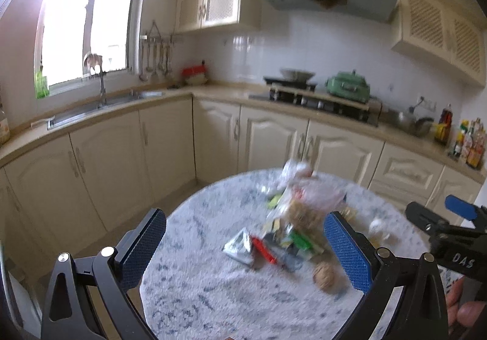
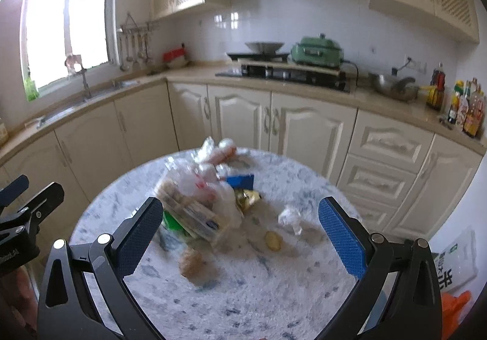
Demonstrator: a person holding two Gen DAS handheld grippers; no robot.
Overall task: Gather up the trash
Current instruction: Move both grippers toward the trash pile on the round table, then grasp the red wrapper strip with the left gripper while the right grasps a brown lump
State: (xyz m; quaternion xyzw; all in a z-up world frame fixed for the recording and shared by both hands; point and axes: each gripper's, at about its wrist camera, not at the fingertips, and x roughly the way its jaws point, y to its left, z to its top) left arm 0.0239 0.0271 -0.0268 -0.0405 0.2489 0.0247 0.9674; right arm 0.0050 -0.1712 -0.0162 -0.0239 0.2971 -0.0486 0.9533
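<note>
Kitchen: cream panelled cabinets (image 2: 304, 129), beige countertop w/ steel sink (image 1: 100, 105) under bright window, white glossy wall tile, hob w/ green lidded cooker (image 2: 316, 50).

Desk (image 2: 243, 288): round top, white w/ blue-grey speckle, marble-like pattern. Both views motion-blurred, so small detail is soft.

Trash all on desk, clustered around centre towards far side:
- Crumpled clear plastic bag (image 2: 194, 184), thin film w/ red print, draped over a flat pack of tan biscuit-like rounds (image 2: 188, 209). Largest item. Second lump of clear film at far edge (image 2: 219, 148).
- Silver foil wrapper (image 1: 240, 248), triangular, creased, left of pile in left view.
- Blue flat rectangular pack (image 2: 240, 181) behind the bag; gold foil wrapper (image 2: 248, 198) just beside it, shiny, crinkled.
- Green wrapper (image 1: 299, 241) and red wrapper strip (image 1: 264, 250), touching pile base.
- White crumpled tissue (image 2: 289, 218), apart from pile, to its right.
- Walnut (image 1: 324, 274), round, ridged tan shell, near side of pile, lying apart.
- Small yellow oval piece (image 2: 274, 241), smooth; cannot tell what.

Left gripper (image 1: 246, 244): black frame, blue dimpled pads (image 1: 146, 245), jaws wide apart, nothing between, held above desk facing pile. Right gripper (image 2: 242, 236): same build, jaws wide apart, empty, above desk; pile and tissue lie in view between its pads (image 2: 341, 236).

Floor at right: white printed bag (image 2: 456, 260), orange item beside it.
</note>
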